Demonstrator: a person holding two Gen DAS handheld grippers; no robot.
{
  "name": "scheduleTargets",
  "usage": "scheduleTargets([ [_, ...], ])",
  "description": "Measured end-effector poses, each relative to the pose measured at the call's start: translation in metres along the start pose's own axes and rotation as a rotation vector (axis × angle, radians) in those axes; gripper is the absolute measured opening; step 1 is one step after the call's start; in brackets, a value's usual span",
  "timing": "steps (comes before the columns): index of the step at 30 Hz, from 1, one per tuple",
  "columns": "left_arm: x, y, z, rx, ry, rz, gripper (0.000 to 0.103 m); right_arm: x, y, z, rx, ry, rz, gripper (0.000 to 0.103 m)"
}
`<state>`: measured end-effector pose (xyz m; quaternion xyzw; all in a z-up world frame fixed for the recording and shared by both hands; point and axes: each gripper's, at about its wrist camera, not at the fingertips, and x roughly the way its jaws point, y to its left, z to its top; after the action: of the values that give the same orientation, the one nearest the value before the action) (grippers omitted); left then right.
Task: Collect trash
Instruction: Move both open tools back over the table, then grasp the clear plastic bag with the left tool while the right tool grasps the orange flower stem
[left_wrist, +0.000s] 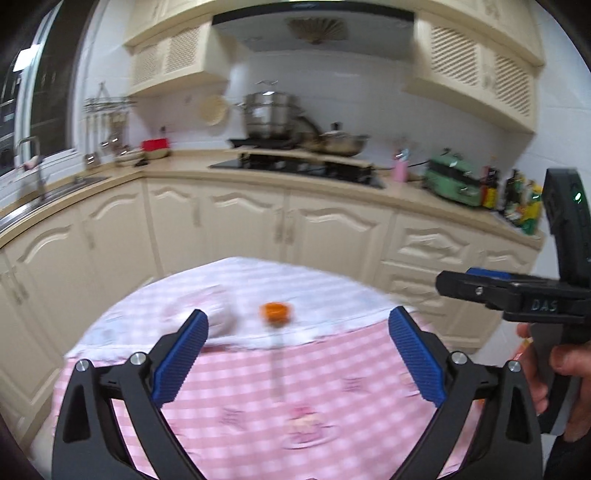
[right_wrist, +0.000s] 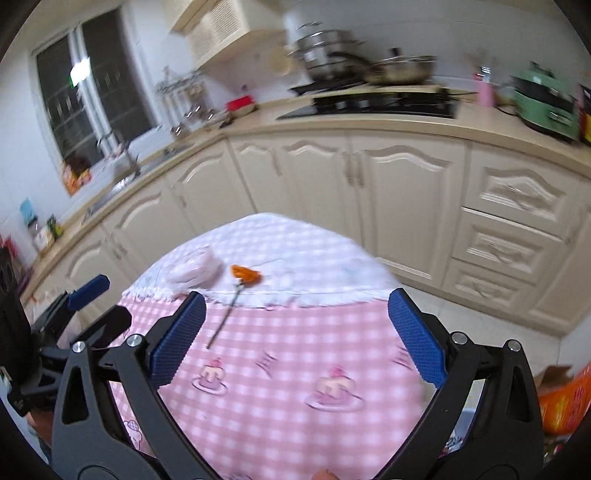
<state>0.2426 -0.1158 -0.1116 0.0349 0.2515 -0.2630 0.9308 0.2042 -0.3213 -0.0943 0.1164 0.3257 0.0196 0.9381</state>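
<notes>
I'm over a round table with a pink checked cloth, a white checked cloth laid across its far side, kitchen cabinets beyond. My left gripper stands wide apart with nothing between its blue pads, and my right gripper is spread just as wide and empty; both hang above the near half of the table.

The trash sits on the white cloth toward the far edge. A crumpled whitish wad, tissue or thin plastic, I cannot tell which, lies left of centre. Just beside it on the right is a small orange piece, blurred, perhaps a peel or a cap. A thin dark stick runs from it toward me onto the pink cloth.

I judge all three light. The wad should squash, so I'd pinch its middle. The stick lies flat and may slip; I'd take it across its length, near the orange end.
</notes>
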Motion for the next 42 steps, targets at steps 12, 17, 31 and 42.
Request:
scheduleTargets([
  [12,0.097,0.09,-0.013,0.121,0.212,0.165,0.096,0.116,0.05,-0.001,-0.083,0.167,-0.015,0.097],
  [17,0.147,0.109,-0.011,0.177,0.271,0.213,0.096,0.146,0.052,-0.001,-0.091,0.214,-0.026,0.096],
  [31,0.157,0.125,-0.02,0.074,0.304,0.08,0.062,0.185,0.067,-0.013,-0.102,0.275,0.017,0.006],
  [42,0.077,0.087,-0.018,0.006,0.18,0.072,0.062,0.099,0.053,-0.021,-0.088,0.224,0.098,0.005],
])
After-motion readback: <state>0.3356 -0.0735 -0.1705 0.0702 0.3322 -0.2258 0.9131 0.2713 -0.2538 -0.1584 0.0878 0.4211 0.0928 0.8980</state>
